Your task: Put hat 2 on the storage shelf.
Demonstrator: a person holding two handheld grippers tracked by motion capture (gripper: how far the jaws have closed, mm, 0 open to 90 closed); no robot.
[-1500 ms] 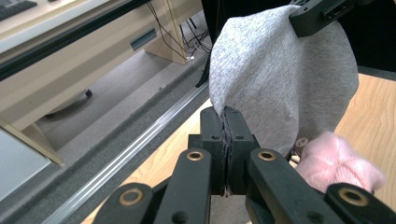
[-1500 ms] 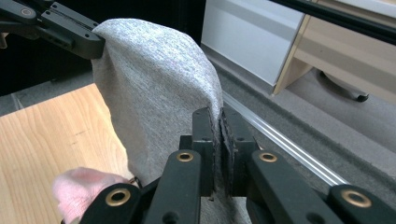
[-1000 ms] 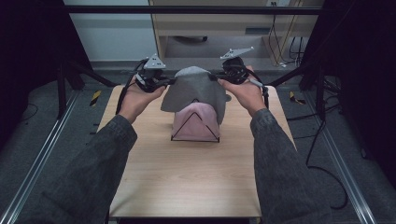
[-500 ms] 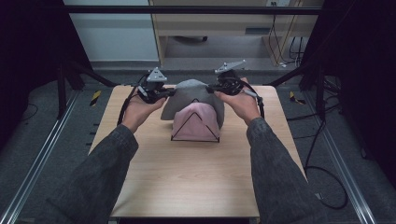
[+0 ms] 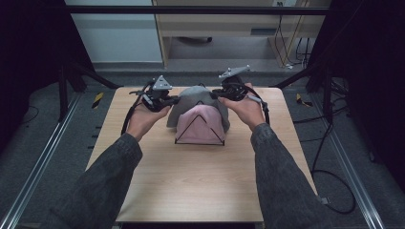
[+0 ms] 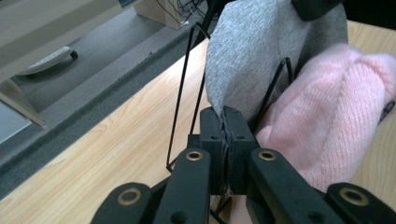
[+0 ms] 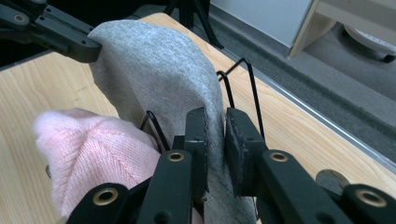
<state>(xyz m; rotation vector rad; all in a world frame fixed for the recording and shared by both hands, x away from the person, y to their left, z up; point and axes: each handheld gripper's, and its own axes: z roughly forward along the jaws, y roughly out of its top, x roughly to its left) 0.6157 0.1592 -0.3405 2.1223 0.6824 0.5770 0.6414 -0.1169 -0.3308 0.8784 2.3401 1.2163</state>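
A grey knit hat [image 5: 196, 98] drapes over the back of a black wire rack [image 5: 184, 134] in the middle of the wooden table [image 5: 191, 181]. A pink knit hat [image 5: 199, 125] sits on the front of the same rack. My left gripper [image 5: 174, 99] is shut on the grey hat's left edge [image 6: 261, 46]; its jaws [image 6: 225, 116] pinch the fabric tight. My right gripper [image 5: 215, 95] is at the hat's right edge. Its jaws [image 7: 215, 119] have just been opening: the grey fabric [image 7: 154, 65] still runs between them, with a gap at one pad.
The rack's thin wire loops [image 7: 254, 93] stand close beside both grippers. The table's far edge lies just behind the rack. A pale cabinet [image 5: 229, 28] stands beyond it, with cables [image 5: 329, 176] trailing on the floor at the right and a yellow-black marker [image 5: 97, 99] at the left.
Both hands have come down and slightly forward with the grey hat, which now hangs lower on the rack behind the pink hat.
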